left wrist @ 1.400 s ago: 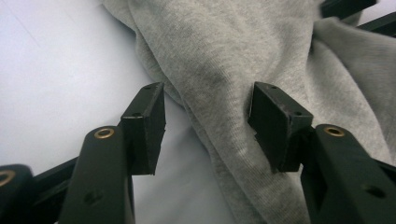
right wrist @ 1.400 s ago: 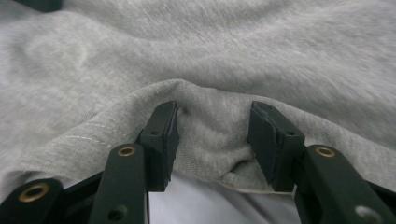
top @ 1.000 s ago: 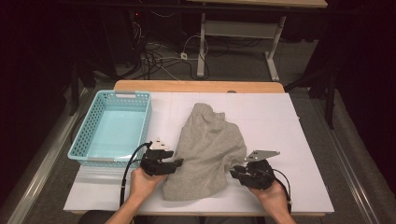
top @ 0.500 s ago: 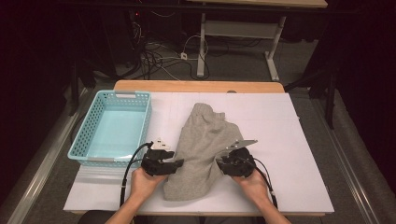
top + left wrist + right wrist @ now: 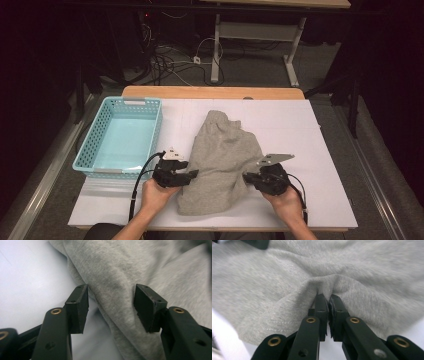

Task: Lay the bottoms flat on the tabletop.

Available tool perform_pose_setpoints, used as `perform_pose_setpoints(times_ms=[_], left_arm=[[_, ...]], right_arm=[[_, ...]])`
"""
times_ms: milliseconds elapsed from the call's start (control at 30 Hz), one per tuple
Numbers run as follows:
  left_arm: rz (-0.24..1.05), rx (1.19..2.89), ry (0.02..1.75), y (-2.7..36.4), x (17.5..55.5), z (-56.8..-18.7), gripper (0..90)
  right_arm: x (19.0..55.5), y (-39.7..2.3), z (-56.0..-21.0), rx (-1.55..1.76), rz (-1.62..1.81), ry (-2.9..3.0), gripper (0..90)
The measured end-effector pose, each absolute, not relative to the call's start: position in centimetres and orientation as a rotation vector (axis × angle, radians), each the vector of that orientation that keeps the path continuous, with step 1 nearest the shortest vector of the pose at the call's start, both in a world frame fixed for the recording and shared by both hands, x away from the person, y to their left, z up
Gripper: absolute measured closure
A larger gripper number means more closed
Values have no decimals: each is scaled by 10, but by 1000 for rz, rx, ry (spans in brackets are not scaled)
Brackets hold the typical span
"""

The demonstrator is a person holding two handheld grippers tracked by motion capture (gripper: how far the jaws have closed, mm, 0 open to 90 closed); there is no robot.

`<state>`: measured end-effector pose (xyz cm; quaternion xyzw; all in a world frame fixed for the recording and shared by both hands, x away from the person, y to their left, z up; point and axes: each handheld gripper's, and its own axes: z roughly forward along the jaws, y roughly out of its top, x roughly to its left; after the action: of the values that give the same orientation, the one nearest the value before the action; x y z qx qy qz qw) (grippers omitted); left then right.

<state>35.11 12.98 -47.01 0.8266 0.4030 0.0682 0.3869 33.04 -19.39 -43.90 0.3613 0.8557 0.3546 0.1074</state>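
A crumpled grey garment (image 5: 225, 155) lies in the middle of the white table (image 5: 315, 160). My left gripper (image 5: 192, 174) sits at the garment's lower left edge. In the left gripper view the left gripper (image 5: 111, 302) is open, and a folded edge of the garment (image 5: 112, 272) runs between its jaws without being pressed. My right gripper (image 5: 248, 178) is at the garment's lower right side. In the right gripper view the right gripper (image 5: 328, 300) has just closed its jaws, and they pinch a raised fold of the grey cloth (image 5: 287, 285).
A turquoise plastic basket (image 5: 132, 101) stands at the table's left, just beyond my left gripper. White table surface lies bare to the right of the garment. Past the table's far wooden edge (image 5: 210, 91) there are cables and a desk frame on the floor.
My right gripper went left into the garment's edge, closed on a fold and has drawn back slightly to the right. My left gripper has stayed where it was.
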Motion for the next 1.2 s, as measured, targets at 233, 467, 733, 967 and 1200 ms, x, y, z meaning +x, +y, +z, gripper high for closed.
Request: perform_pose_setpoints(times_ms=[233, 467, 733, 967, 1200], left_arm=[[161, 2131, 996, 122, 354, -472, 464], [150, 2142, 996, 118, 357, -474, 484], [151, 2140, 1003, 118, 358, -473, 481], [160, 2130, 1003, 123, 355, -470, 476], [171, 2105, 1019, 132, 354, -467, 476]], right_arm=[[312, -225, -424, 1080, 1023, 2449, 877], [302, -254, -425, 1171, 1024, 2395, 884], [323, -221, -439, 1116, 986, 2447, 844], [340, -203, -451, 1145, 991, 2506, 703], [324, -240, -433, 1200, 1132, 2374, 660]])
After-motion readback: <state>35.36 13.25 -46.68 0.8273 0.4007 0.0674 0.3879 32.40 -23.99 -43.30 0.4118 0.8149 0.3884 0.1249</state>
